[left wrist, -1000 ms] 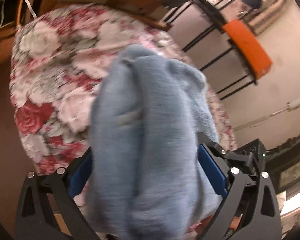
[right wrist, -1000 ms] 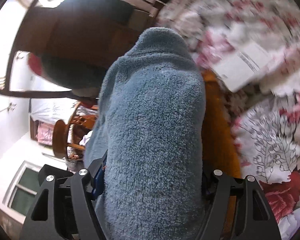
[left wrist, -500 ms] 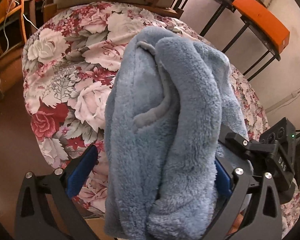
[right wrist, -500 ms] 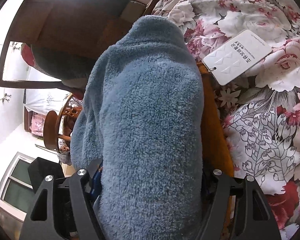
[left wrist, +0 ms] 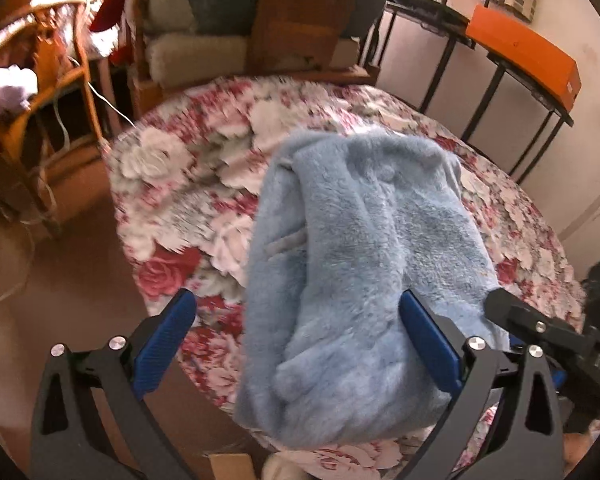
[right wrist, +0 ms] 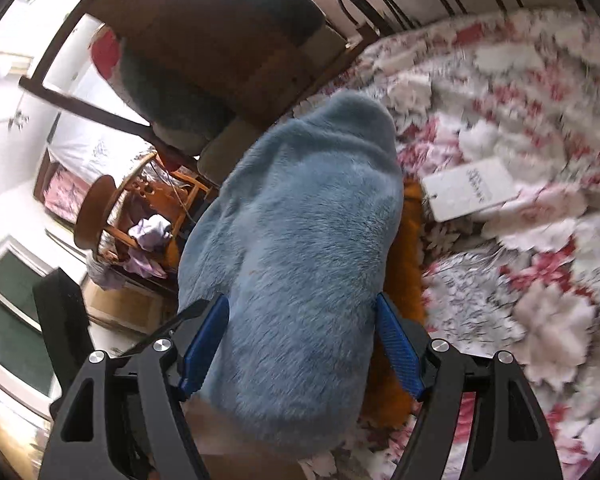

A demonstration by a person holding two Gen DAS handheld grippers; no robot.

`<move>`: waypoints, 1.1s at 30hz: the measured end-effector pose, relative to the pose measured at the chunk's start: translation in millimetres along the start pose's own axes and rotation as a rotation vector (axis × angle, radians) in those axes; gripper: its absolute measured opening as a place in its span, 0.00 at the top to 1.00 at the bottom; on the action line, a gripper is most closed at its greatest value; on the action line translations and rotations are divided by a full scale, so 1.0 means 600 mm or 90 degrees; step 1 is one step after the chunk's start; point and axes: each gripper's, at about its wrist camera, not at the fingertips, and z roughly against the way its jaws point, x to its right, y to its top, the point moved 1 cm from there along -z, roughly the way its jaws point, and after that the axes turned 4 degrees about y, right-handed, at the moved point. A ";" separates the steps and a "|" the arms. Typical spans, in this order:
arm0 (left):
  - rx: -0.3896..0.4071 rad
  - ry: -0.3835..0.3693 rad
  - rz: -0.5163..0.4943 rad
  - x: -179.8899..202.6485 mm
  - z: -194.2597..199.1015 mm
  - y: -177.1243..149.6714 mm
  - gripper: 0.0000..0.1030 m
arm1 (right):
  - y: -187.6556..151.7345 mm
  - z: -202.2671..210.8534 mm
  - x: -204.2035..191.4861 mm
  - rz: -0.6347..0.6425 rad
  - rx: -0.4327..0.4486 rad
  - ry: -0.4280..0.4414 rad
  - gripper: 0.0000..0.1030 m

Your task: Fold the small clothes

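Note:
A fluffy light-blue garment (left wrist: pixel 360 272) lies bunched on the round table with a floral cloth (left wrist: pixel 188 184). My left gripper (left wrist: pixel 300 332) is open; its blue pads stand wide on either side of the garment's near end. In the right wrist view the same garment (right wrist: pixel 300 264) fills the middle. My right gripper (right wrist: pixel 302 344) stands with its pads against both sides of the thick fold. An orange garment (right wrist: pixel 404 280) lies under the blue one, beside it on the right.
A white paper tag (right wrist: pixel 468 194) lies on the floral cloth (right wrist: pixel 520 280). A brown chair (left wrist: pixel 292 20) stands behind the table. A wicker shelf (left wrist: pixel 32 92) is at the left. A black rack with an orange box (left wrist: pixel 524 56) is at the right.
My left gripper's jaws have opened wide and drawn back from the blue garment, which now rests lower on the table. The right gripper has shifted a little, still around the fold.

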 end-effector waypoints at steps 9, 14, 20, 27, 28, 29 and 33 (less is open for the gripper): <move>-0.026 0.040 -0.017 0.002 -0.011 -0.014 0.04 | -0.020 -0.004 -0.007 0.021 -0.041 -0.052 0.26; -0.038 0.048 -0.028 0.003 -0.024 -0.021 0.04 | -0.036 -0.020 0.011 0.003 -0.065 -0.068 0.20; -0.059 0.047 -0.038 0.005 -0.045 -0.030 0.04 | -0.051 -0.040 0.030 -0.005 -0.090 -0.096 0.12; -0.064 0.041 -0.008 0.003 -0.024 -0.036 0.04 | -0.048 -0.020 0.008 0.010 -0.084 -0.118 0.09; -0.060 0.051 -0.012 0.007 -0.013 -0.039 0.04 | -0.048 -0.010 0.000 0.017 -0.078 -0.121 0.09; -0.056 0.061 -0.017 0.012 -0.002 -0.042 0.04 | -0.046 0.002 -0.009 0.022 -0.071 -0.122 0.09; -0.023 0.098 -0.052 0.040 0.062 -0.061 0.04 | -0.051 0.049 -0.030 0.031 -0.037 -0.123 0.08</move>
